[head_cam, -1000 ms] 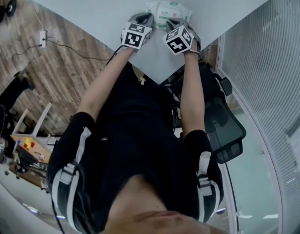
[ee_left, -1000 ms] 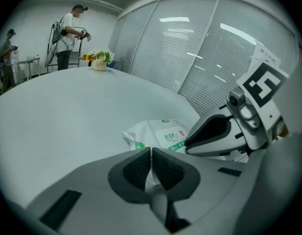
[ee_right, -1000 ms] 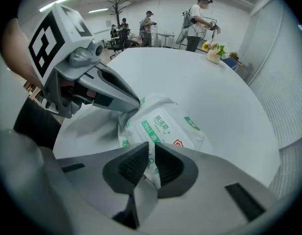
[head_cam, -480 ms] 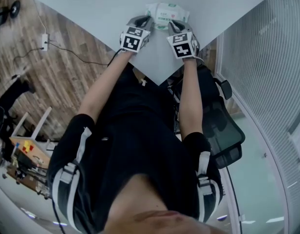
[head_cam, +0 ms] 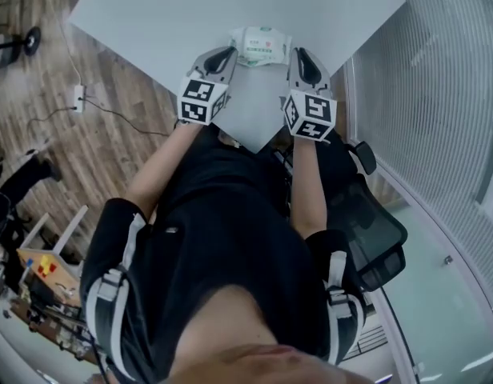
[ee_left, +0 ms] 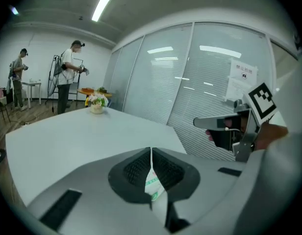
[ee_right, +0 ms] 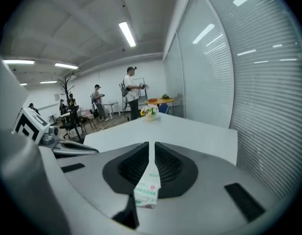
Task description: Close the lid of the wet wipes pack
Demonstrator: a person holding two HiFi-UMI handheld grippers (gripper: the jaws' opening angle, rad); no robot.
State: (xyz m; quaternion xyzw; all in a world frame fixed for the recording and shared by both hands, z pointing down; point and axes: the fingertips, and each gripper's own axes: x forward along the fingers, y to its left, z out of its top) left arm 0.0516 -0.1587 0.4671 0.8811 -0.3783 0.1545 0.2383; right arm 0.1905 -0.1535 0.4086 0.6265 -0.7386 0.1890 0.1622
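Head view: the wet wipes pack (head_cam: 262,45) looks soft, light and slippery; left gripper (head_cam: 222,57) and right gripper (head_cam: 300,60), jaws almost together, each pinch one end seam.

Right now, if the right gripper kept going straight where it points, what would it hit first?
The pack: the right gripper is pinching it. Beyond that lies bare table, then probably the flower pot, though depth is unclear.

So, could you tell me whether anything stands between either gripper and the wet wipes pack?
Nothing visible does: the left gripper and right gripper are each shut on an end of the wet wipes pack.
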